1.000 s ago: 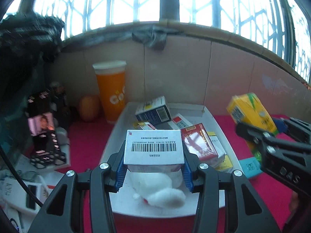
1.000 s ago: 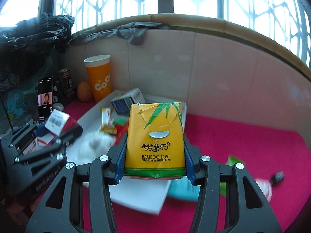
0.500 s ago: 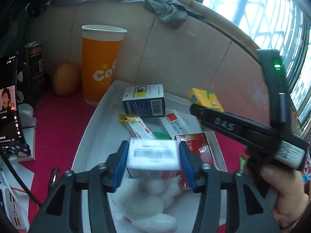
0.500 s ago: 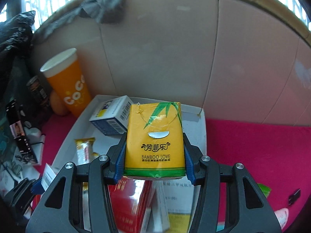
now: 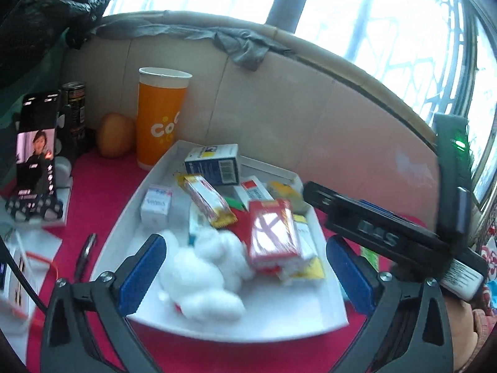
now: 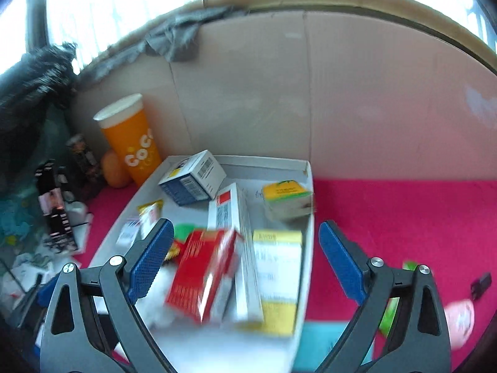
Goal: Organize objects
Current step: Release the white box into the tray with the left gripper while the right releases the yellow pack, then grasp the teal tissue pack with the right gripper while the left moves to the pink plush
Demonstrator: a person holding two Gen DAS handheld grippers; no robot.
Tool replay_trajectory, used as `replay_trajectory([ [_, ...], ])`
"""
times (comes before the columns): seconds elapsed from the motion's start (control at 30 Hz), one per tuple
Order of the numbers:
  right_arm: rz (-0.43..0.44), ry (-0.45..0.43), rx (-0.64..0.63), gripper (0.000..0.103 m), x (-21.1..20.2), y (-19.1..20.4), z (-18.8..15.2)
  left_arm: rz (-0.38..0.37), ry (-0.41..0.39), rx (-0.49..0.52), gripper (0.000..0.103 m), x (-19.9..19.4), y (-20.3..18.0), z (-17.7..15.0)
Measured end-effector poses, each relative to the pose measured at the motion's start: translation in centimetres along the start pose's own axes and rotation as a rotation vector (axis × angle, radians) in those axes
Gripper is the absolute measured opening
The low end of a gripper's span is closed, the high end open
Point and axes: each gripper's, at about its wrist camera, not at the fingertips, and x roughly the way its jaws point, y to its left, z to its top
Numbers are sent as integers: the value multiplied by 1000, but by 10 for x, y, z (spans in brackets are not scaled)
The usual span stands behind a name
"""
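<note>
Both sets of fingers are spreading wide with nothing pinched between them: the left gripper [image 5: 245, 272] hangs over the near end of the white tray [image 5: 236, 331], the right gripper [image 6: 243, 262] over its right side. A second ago the left fingers clamped a white barcoded box and the right fingers a yellow tissue pack; both are now let go.

Nearest the left fingers lies a heap of white cotton wool [image 5: 202, 273]. Just beyond it a red box [image 5: 273, 233] sits tilted on top of flatter yellow and white boxes. To the left, the small white box [image 5: 157, 206] now stands near the tray's left wall, apart from the fingers. A yellow and red snack bar [image 5: 206, 200] lies slanted past the cotton. Farther back a blue and white box [image 5: 214, 164] leans near the far wall.

From the right wrist, the yellow tissue pack [image 6: 287, 200] now rests in the tray's far right corner, blurred, against the wall. An orange paper cup [image 5: 161, 118] stands on the red counter [image 6: 403, 217] beyond the tray's far left corner, with an orange fruit [image 5: 115, 135] beside it.
</note>
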Motion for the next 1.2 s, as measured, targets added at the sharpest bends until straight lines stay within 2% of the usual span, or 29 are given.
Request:
replay_trajectory([
  [0.2,-1,-65,16,95,-72,-41,-59,-35,-18,25,103,-23,-15,-35],
  [0.4,-122,-69,78,95,-119,-110,-114,-108,4,80,103,-25,-40,-55],
  [0.5,-165,-47,120,95,-126,-138,-130,-158,45,117,103,-20,-56,-70],
  [0.57,-162,-26,151,95,-125,-153,-134,-207,68,154,103,-17,-64,-82],
  [0.67,-54,-9,155,95,-116,-158,-120,-268,92,178,103,-16,-66,-93],
  [0.73,81,28,42,95,-101,-145,-101,-325,90,144,103,-18,-59,-93],
  [0.8,155,82,-172,95,-80,-118,-85,-345,85,86,103,-18,-48,-92],
  [0.9,142,175,-480,95,-46,-82,-76,-338,101,4,103,-12,-33,-90],
  [1.0,140,279,-641,95,-10,-63,-72,-342,119,-66,103,-6,-21,-90],
  [1.07,118,296,-695,95,7,-58,-70,-345,125,-98,103,-4,-14,-91],
  [1.2,135,365,-783,95,33,-55,-72,-353,133,-103,103,-2,-13,-91],
])
